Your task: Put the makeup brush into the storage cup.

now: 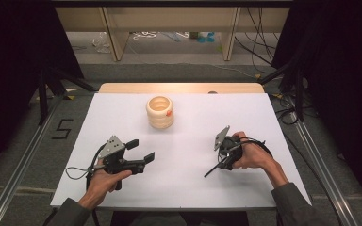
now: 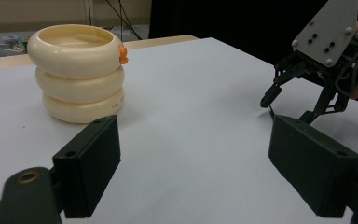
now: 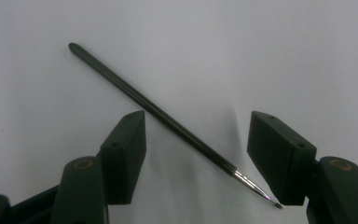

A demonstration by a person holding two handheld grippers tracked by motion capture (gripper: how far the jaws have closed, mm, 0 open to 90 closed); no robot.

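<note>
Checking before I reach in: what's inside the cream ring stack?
The ring stack shows a hollow cream interior near its rim; the bottom is hidden by its wall.

both hands low over the table: left gripper [image 1: 140, 150] jaws spread wide, level; right gripper [image 1: 221, 163] tipped downward, jaws parted.

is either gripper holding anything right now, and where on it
Nothing is held. The right gripper is open, its fingers straddling the thin dark stick lying on the table. The left gripper is open too.
</note>
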